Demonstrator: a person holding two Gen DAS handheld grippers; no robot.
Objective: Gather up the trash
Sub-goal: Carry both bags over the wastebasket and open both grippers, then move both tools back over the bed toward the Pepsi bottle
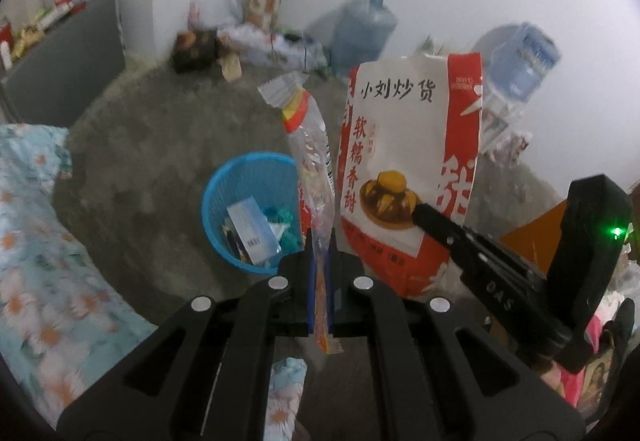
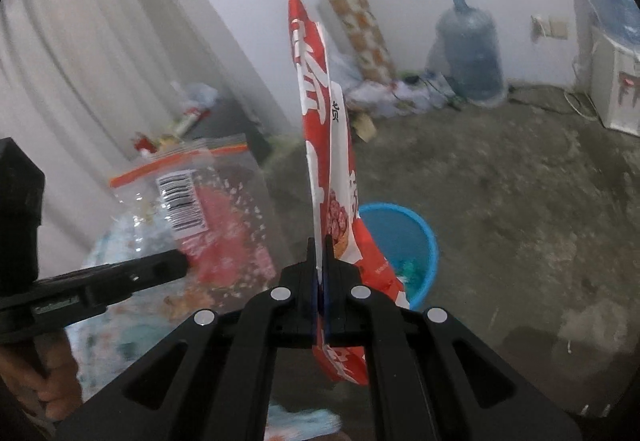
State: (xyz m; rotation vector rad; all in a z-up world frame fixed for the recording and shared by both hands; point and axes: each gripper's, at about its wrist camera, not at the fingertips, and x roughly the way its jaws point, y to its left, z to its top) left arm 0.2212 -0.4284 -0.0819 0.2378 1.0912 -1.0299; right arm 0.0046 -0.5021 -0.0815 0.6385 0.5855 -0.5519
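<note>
My left gripper [image 1: 319, 241] is shut on a clear zip bag [image 1: 314, 161] with an orange strip, which stands up edge-on between the jaws. Beside it on the right, my right gripper [image 1: 420, 211] grips a red and white snack bag [image 1: 408, 137]. In the right wrist view the right gripper [image 2: 319, 245] is shut on that snack bag [image 2: 316, 113], and the left gripper [image 2: 182, 265] holds the clear zip bag [image 2: 192, 201] at the left. A blue basket [image 1: 216, 217] stands on the floor below both bags, with a box and scraps inside. The same basket [image 2: 424, 253] shows just behind the snack bag.
A bed with a floral cover [image 1: 32, 241] lies at the left. Along the far wall stand a water jug [image 2: 470, 49], a rolled checkered mat [image 2: 352, 17] and a pile of plastic bags [image 2: 384, 93]. A water dispenser [image 2: 616, 89] is at the right, and the floor is bare concrete.
</note>
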